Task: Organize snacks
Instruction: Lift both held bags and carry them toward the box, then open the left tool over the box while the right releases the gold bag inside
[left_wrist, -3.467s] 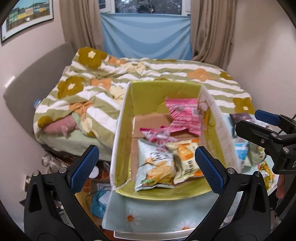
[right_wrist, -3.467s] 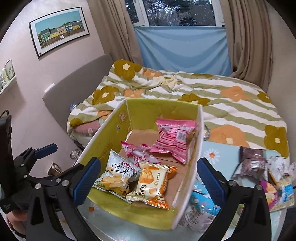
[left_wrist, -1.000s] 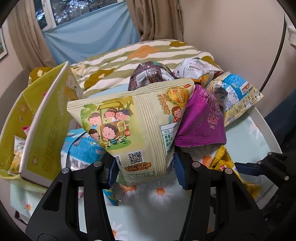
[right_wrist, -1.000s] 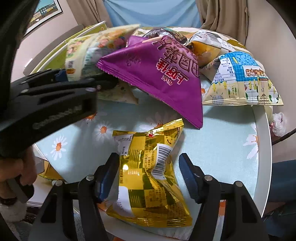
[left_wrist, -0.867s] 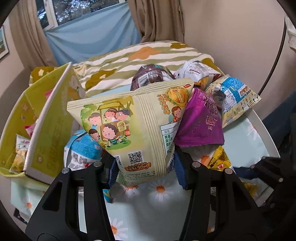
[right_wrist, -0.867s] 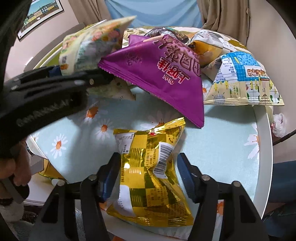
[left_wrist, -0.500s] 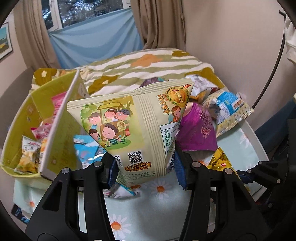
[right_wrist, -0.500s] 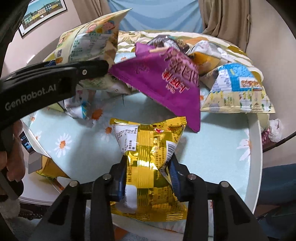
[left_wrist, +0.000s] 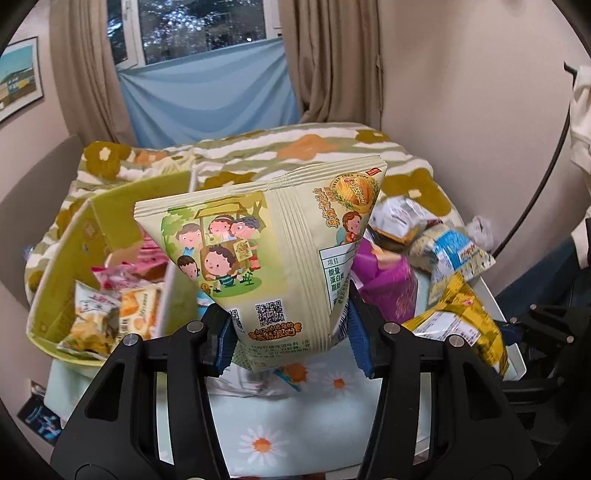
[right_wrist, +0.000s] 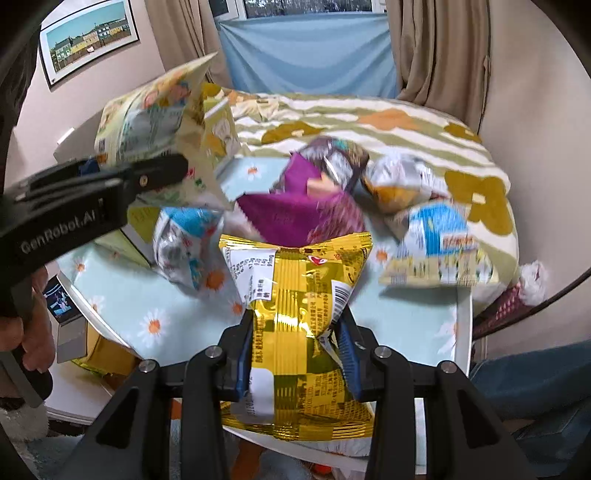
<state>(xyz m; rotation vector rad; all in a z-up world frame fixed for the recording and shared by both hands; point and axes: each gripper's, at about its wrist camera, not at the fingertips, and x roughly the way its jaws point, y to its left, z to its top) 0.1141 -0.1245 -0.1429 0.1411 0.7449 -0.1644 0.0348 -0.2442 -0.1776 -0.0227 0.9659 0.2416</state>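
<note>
Snacks are now airborne in both tools: the left tool (left_wrist: 290, 341) clenches the cartoon popcorn bag (left_wrist: 258, 254), lifted beside the green box (left_wrist: 70, 258), while the right tool (right_wrist: 295, 354), open a second ago, grips the gold packet (right_wrist: 295, 306) above the worktop's (right_wrist: 406, 325) near edge, ready for boxing.

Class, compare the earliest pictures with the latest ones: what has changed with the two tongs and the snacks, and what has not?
Both were open over the box; now the left tongs grip the cartoon-children bag and the right tongs grip the gold bag, both lifted. The green box keeps its snacks.
</note>
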